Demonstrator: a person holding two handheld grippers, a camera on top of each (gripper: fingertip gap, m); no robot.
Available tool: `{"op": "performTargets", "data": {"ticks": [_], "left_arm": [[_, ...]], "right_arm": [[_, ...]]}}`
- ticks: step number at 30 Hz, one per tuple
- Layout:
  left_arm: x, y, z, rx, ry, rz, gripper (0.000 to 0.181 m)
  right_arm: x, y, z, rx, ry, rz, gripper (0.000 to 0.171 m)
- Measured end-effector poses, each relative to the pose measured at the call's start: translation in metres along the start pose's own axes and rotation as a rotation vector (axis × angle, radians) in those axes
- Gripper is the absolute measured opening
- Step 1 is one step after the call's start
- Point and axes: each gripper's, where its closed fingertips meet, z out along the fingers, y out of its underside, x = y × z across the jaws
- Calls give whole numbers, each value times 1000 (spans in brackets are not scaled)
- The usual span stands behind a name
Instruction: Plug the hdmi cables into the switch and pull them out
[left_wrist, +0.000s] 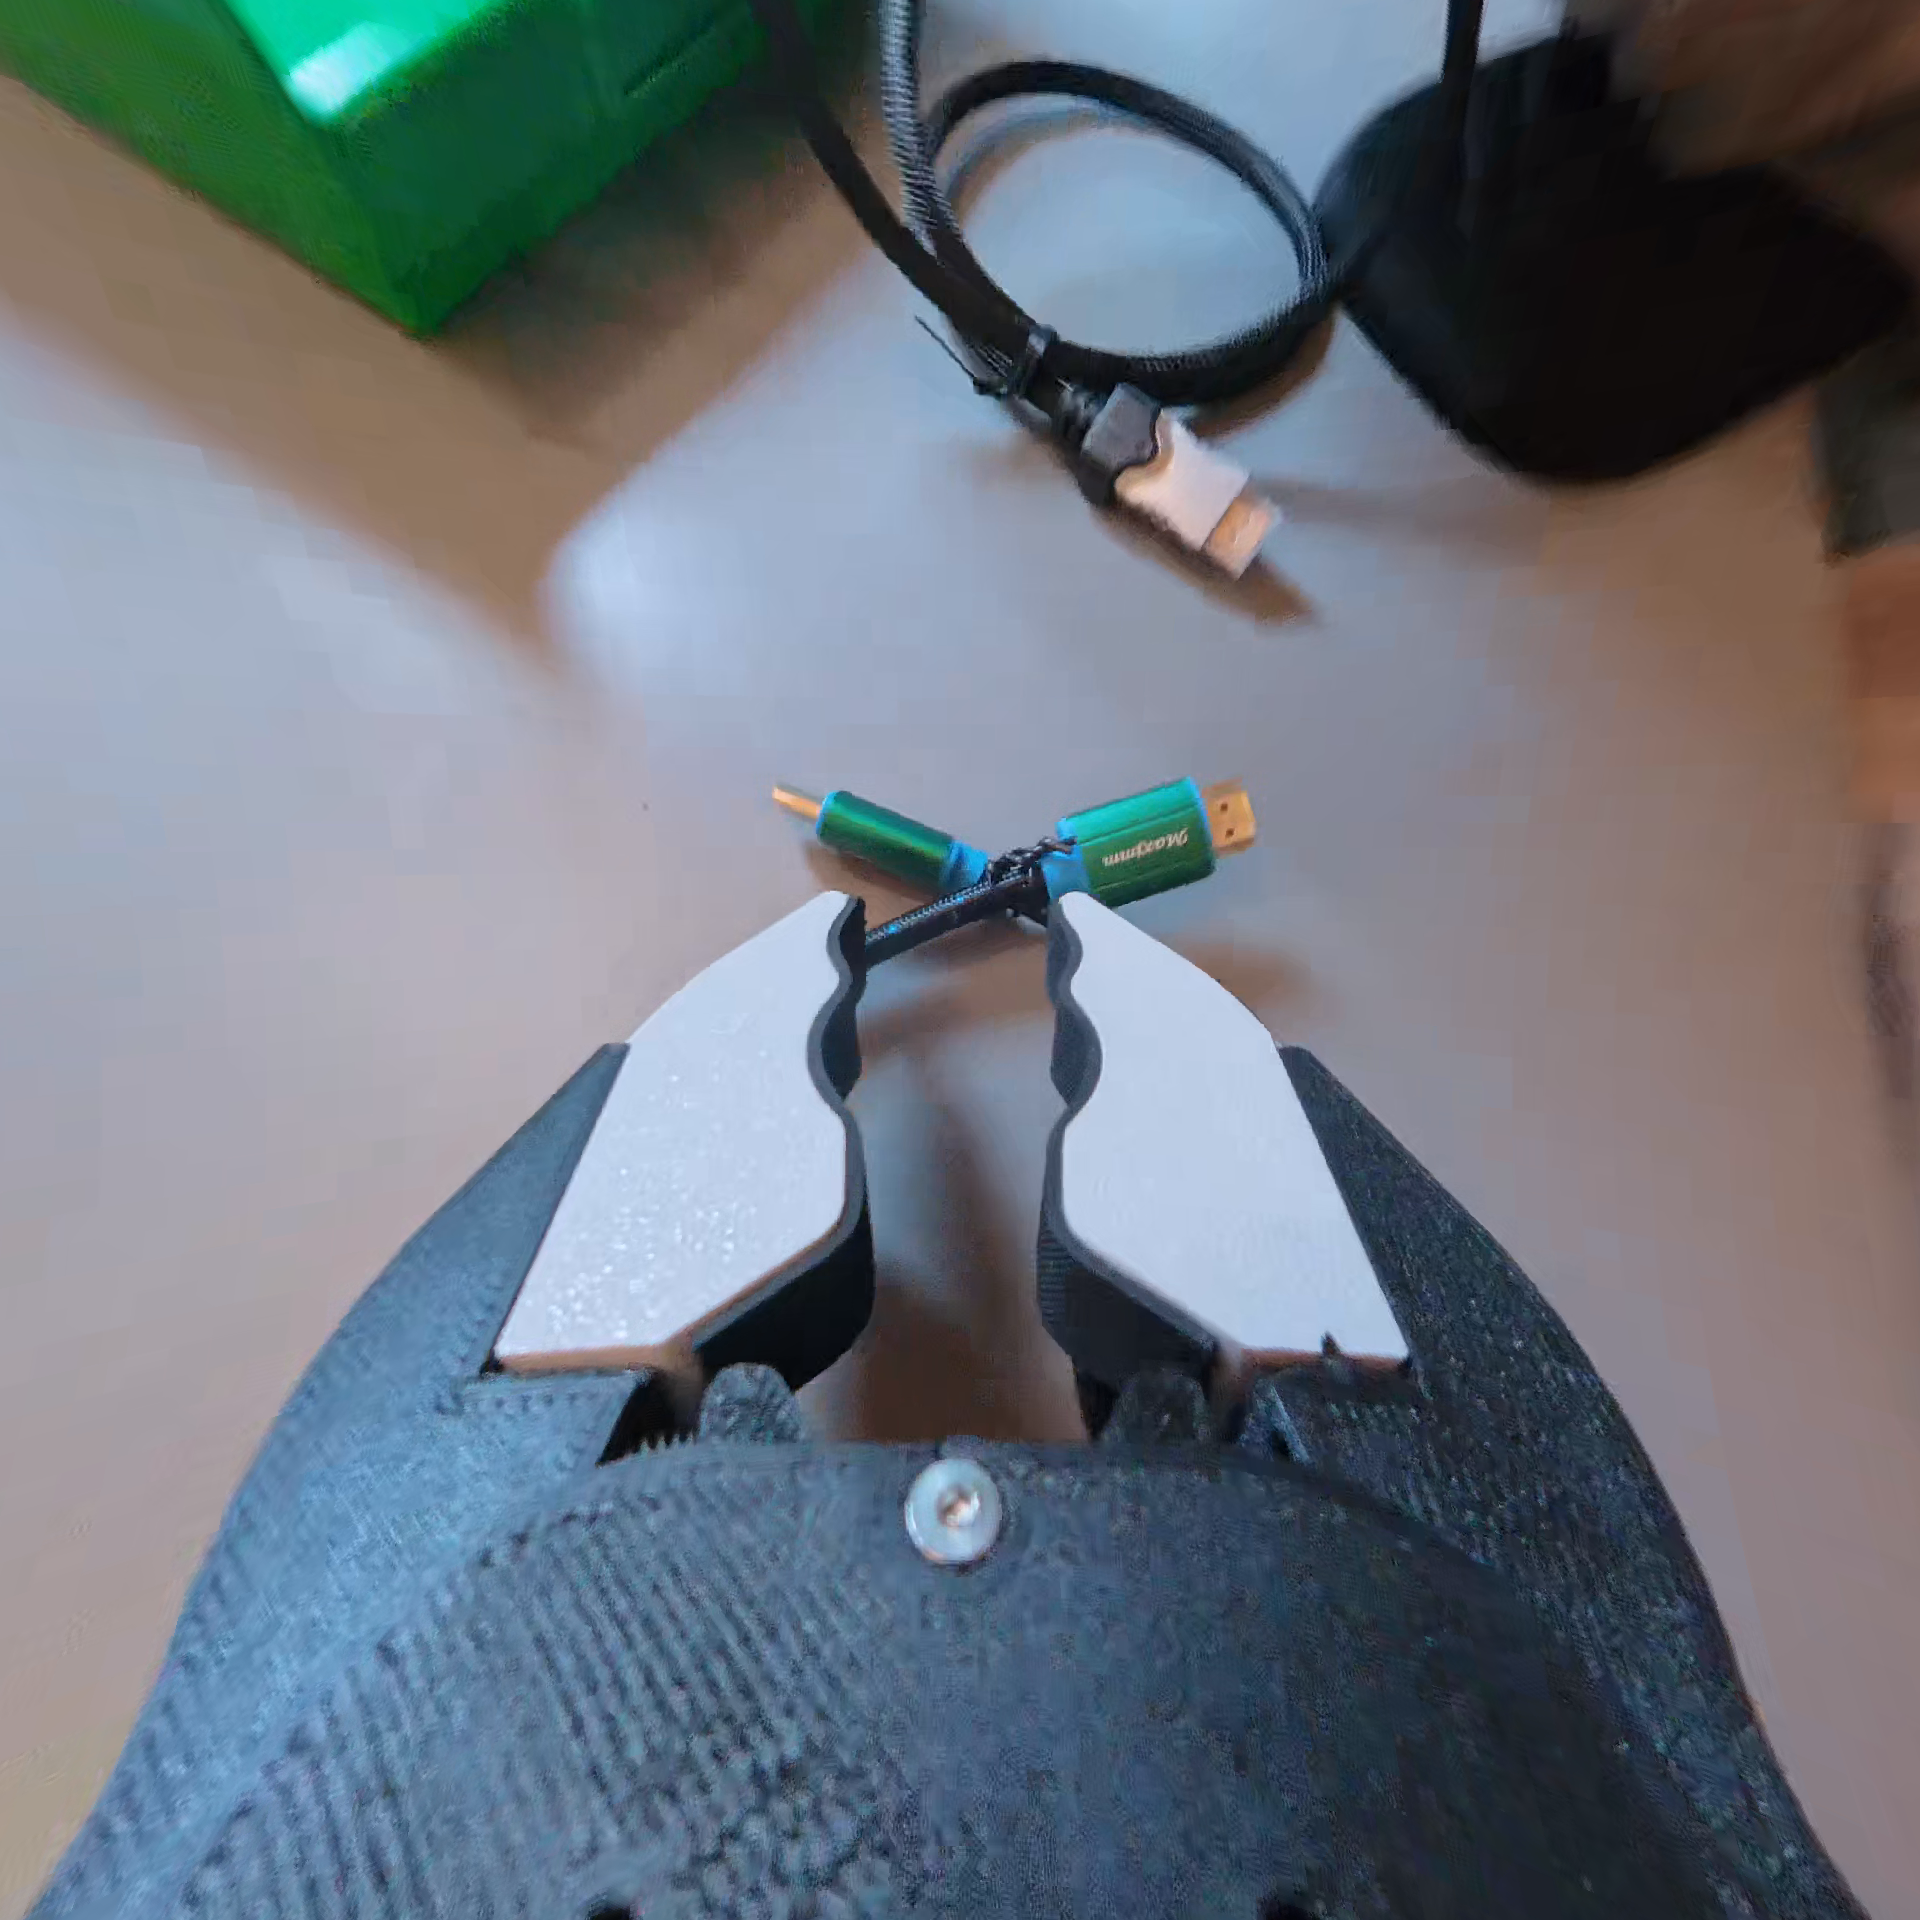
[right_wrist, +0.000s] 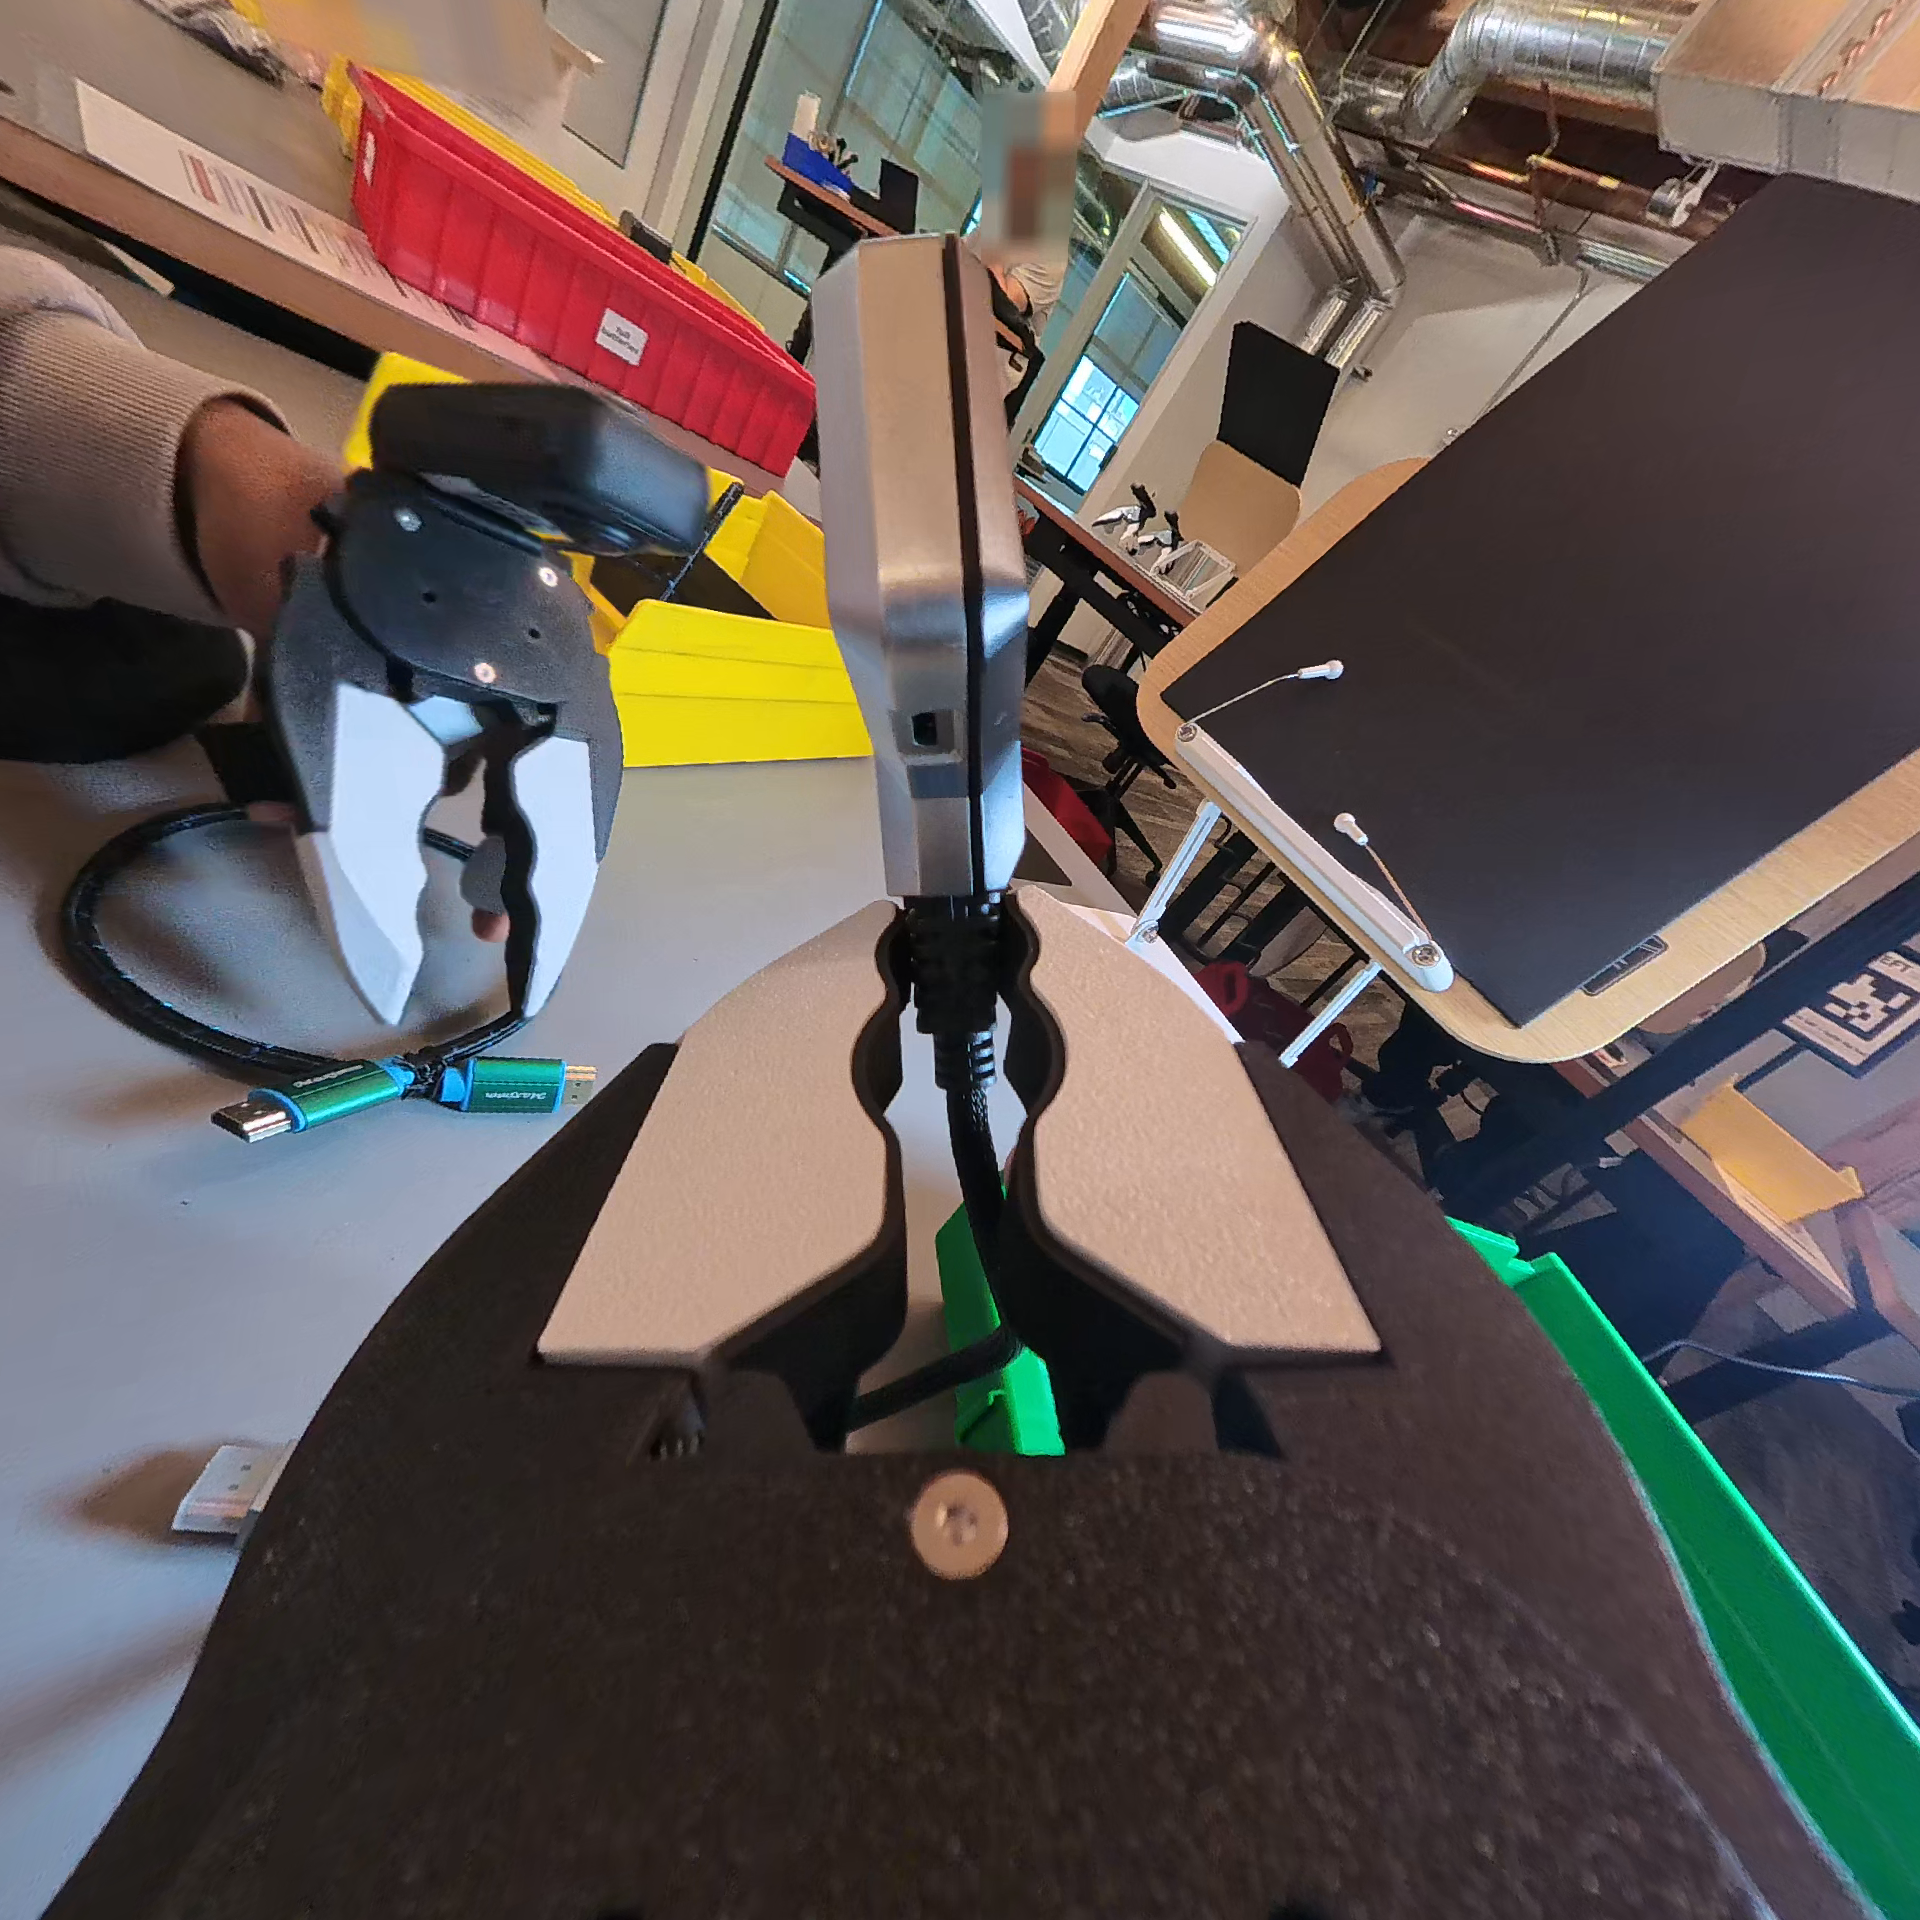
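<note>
My left gripper (left_wrist: 956, 920) is open and hovers just above a black braided HDMI cable with two green plugs (left_wrist: 1132, 852), (left_wrist: 883, 836) that lie crossed on the grey table. The right wrist view shows it (right_wrist: 457, 997) over those plugs (right_wrist: 509, 1086). My right gripper (right_wrist: 951, 914) is shut on the black cable stub at the base of the silver switch (right_wrist: 914, 571) and holds the switch upright in the air. A second black cable with a silver plug (left_wrist: 1195, 488) lies coiled farther off.
A green bin (left_wrist: 364, 156) stands at the far left; it also shows under my right gripper (right_wrist: 1662, 1455). Yellow bins (right_wrist: 727, 675) and a red bin (right_wrist: 540, 270) stand behind. A person's hand (right_wrist: 249, 499) holds the left gripper. A black-topped table (right_wrist: 1610, 623) is to the right.
</note>
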Motion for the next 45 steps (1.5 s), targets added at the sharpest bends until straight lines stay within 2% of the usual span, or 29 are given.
{"op": "performTargets", "data": {"ticks": [2, 10, 15, 17, 21, 24, 27, 33, 39, 45], "left_arm": [[1, 1, -2, 5, 26, -119, 34], [28, 3, 7, -44, -70, -186, 43], [26, 3, 9, 0, -151, -337, 74], [15, 2, 11, 27, -191, -424, 79], [0, 0, 16, 15, -274, -473, 74], [-4, 1, 23, -50, -323, -420, 53], [-9, 0, 28, -99, -330, -378, 43], [-7, -3, 27, -221, -318, -137, 41], [-15, 13, -3, -446, -383, 269, 41], [-19, 37, -32, -583, -313, 539, 41]], "right_arm": [[1, 0, -1, 2, 4, 2, 15], [4, 1, -1, -2, 17, 8, 15], [6, 1, 0, 7, 22, 34, 15], [7, 2, 0, 3, 27, 38, 15], [11, -2, -3, 20, 41, 50, 15], [13, -4, -5, 28, 47, 56, 15], [15, -5, -7, 26, 49, 57, 15], [15, -2, -10, 15, 53, 43, 15], [18, 0, -11, 8, 62, 51, 15], [17, 2, -9, 0, 60, 52, 15]]}}
